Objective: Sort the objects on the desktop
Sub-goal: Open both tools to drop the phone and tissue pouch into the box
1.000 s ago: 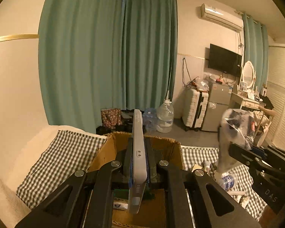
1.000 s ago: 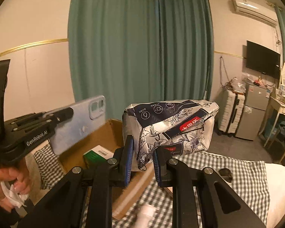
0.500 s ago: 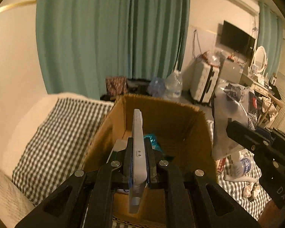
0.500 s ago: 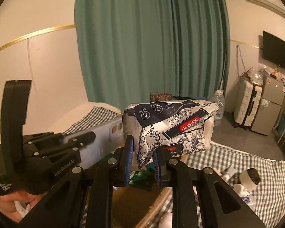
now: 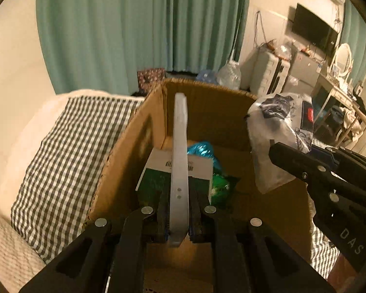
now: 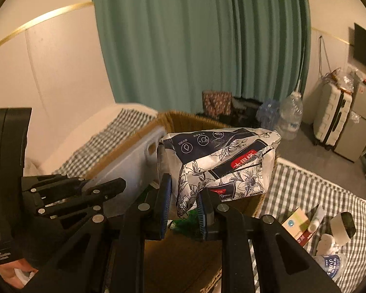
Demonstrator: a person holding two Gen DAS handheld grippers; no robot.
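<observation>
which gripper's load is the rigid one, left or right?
The left gripper: it clamps a flat phone edge-on. The right gripper pinches a soft tissue pack.

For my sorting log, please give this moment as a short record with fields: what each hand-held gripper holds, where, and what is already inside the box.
left hand-held gripper: shut on the phone, held on edge over the cardboard box
right hand-held gripper: shut on the tissue pack, above the box
box contents: green-and-white carton, blue and green wrappers
beside box: checked cloth

"DAS" on right hand-held gripper (image 5: pixel 275 151), barcode on green box (image 5: pixel 158 178)
</observation>
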